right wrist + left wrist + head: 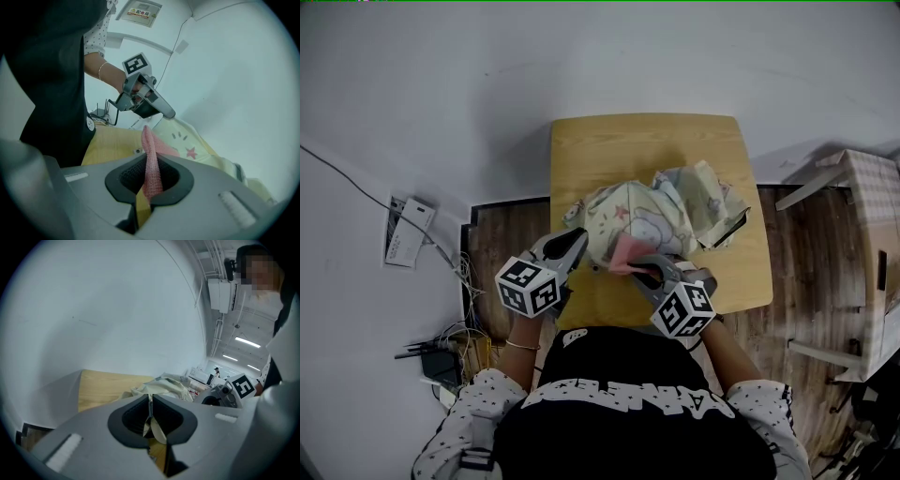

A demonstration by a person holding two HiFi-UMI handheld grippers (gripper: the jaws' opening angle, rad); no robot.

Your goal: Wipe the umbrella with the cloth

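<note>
The umbrella (652,217) lies on the table (591,150), over its near right part. The left gripper (575,247) sits at the umbrella's 8 o'clock and the right gripper (645,272) at its 6 o'clock. The cloth (621,255) lies between umbrella and right gripper (touching both). A box (874,225) stands at the table's 3 o'clock, and cables (459,281) lie at its 8 o'clock.

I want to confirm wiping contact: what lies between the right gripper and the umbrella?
The pink cloth: the right gripper clamps it, and it reaches forward onto the umbrella. The right gripper view shows this best.
</note>
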